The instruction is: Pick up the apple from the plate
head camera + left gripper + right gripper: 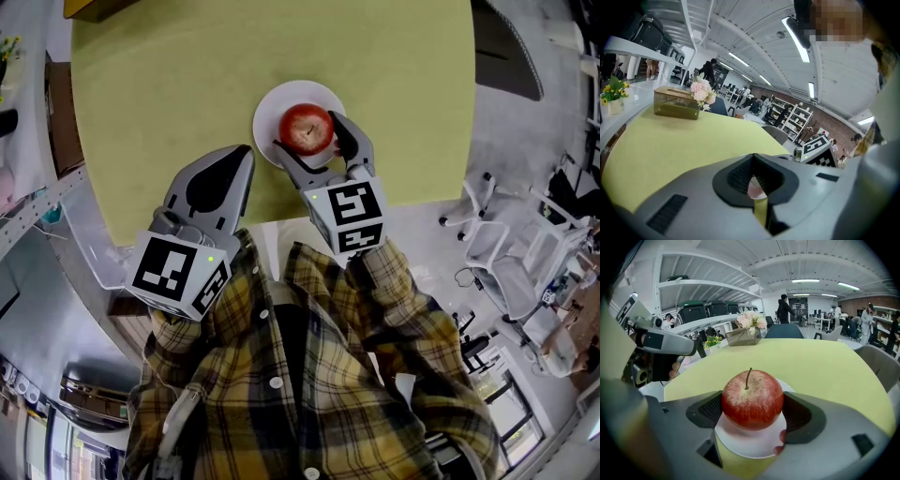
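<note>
A red apple (pixel 307 128) with a stem stands on a small white plate (pixel 281 99) near the front edge of the yellow-green table (pixel 169 75). My right gripper (pixel 309 134) reaches over the plate's near rim, one jaw on each side of the apple. In the right gripper view both dark pads (pixel 708 410) press against the apple (pixel 752 399), with the plate (pixel 745 445) just under it. My left gripper (pixel 244 152) lies to the plate's left, jaws together, holding nothing. In the left gripper view its jaws (pixel 754 161) meet, and a sliver of pink shows through the slit.
A glass-like tissue box (pixel 675 103) and pink flowers (pixel 703 91) stand at the table's far end. The right gripper's marker cube (pixel 818 152) shows beside the left one. White office chairs (pixel 492 234) stand on the floor to the right. My plaid shirt (pixel 309 375) fills the foreground.
</note>
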